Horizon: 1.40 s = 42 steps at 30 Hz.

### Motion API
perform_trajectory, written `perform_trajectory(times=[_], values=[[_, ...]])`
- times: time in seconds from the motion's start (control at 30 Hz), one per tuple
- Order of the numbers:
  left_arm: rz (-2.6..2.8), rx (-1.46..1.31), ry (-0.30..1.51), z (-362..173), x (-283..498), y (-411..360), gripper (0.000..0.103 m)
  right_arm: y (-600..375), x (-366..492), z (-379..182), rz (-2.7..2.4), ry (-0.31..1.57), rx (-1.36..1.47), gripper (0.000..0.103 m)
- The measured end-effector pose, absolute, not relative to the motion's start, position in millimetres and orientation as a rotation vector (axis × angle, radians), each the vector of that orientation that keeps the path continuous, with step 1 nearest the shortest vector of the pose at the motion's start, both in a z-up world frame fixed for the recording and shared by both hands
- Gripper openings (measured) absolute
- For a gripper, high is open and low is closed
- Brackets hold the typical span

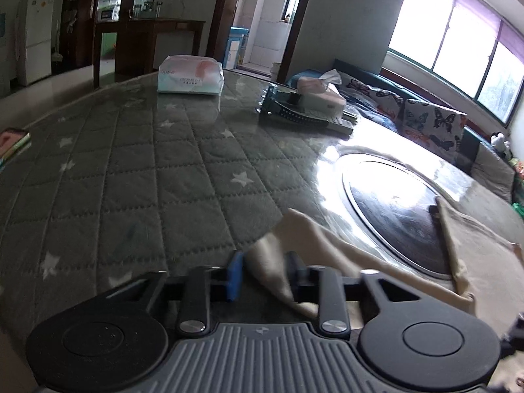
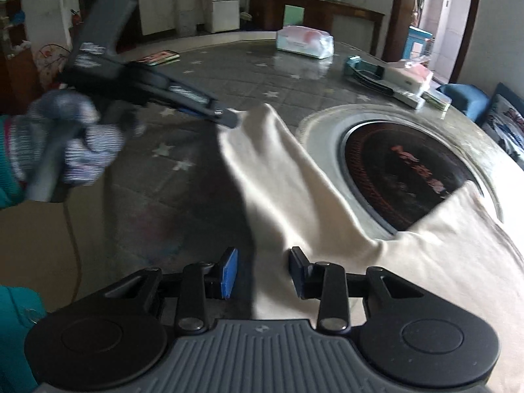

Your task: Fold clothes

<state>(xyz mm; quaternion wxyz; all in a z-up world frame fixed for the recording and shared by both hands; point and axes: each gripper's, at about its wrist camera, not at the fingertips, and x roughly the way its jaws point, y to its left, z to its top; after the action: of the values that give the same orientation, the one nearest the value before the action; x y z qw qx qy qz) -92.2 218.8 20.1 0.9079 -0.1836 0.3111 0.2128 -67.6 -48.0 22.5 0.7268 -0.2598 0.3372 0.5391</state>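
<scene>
Two tools: both are at one cream cloth (image 2: 327,203) on the round worktop (image 1: 137,170).
Left tool (image 1: 263,273): its pads look closed on a corner of the cloth. In the right view it holds that corner up off the worktop, so the cloth hangs like a little tent.
Right tool (image 2: 263,270): its pads stand apart, with the near edge of the cloth between them. They do not look pressed on it.
Cloth: part of it is up in the air, and the rest lies on the worktop beside and partly over the dark round plate (image 2: 402,170).
Risk one: the raised corner may slip out, because only a small bit of cloth sits in the pads.
Risk two: the fold may end up crooked, since one side is up and the other sags.
Risk three: the cloth may drag across the shiny plate and bunch up.
Risk four: the tissue pack (image 1: 191,75) and the box pile (image 1: 308,104) sit well apart, so a bump is not likely.
</scene>
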Motion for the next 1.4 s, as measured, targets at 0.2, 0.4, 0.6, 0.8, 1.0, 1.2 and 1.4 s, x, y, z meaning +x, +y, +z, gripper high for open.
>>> perform_trajectory(times=[0.2,0.4,0.6,0.8,1.0,1.2,1.4], values=[[0.450,-0.361,0.628,19.0,-73.4,228.8,0.008,-48.8,-66.4,29.4,1.176,0.737,-0.532,0.034],[0.452,-0.345,0.624,21.5,-61.3,231.7,0.008,-43.8,-67.1,26.2,1.169,0.749,-0.522,0.035],[0.448,-0.349,0.627,23.0,-59.6,232.9,0.009,-50.1,-82.1,27.2,1.214,0.741,-0.542,0.040],[0.450,-0.399,0.622,24.4,-80.0,228.1,0.024,-67.9,-78.1,28.4,1.161,0.782,-0.519,0.040],[0.461,-0.445,0.618,25.3,-90.2,223.0,0.044,-60.8,-91.0,23.8,1.260,0.776,-0.526,0.039],[0.475,-0.441,0.617,21.7,-79.1,224.3,0.042,-58.7,-81.4,29.1,1.200,0.741,-0.484,0.039],[0.480,-0.427,0.613,18.8,-71.8,222.5,0.025,-52.6,-72.6,19.4,1.167,0.752,-0.479,0.041]])
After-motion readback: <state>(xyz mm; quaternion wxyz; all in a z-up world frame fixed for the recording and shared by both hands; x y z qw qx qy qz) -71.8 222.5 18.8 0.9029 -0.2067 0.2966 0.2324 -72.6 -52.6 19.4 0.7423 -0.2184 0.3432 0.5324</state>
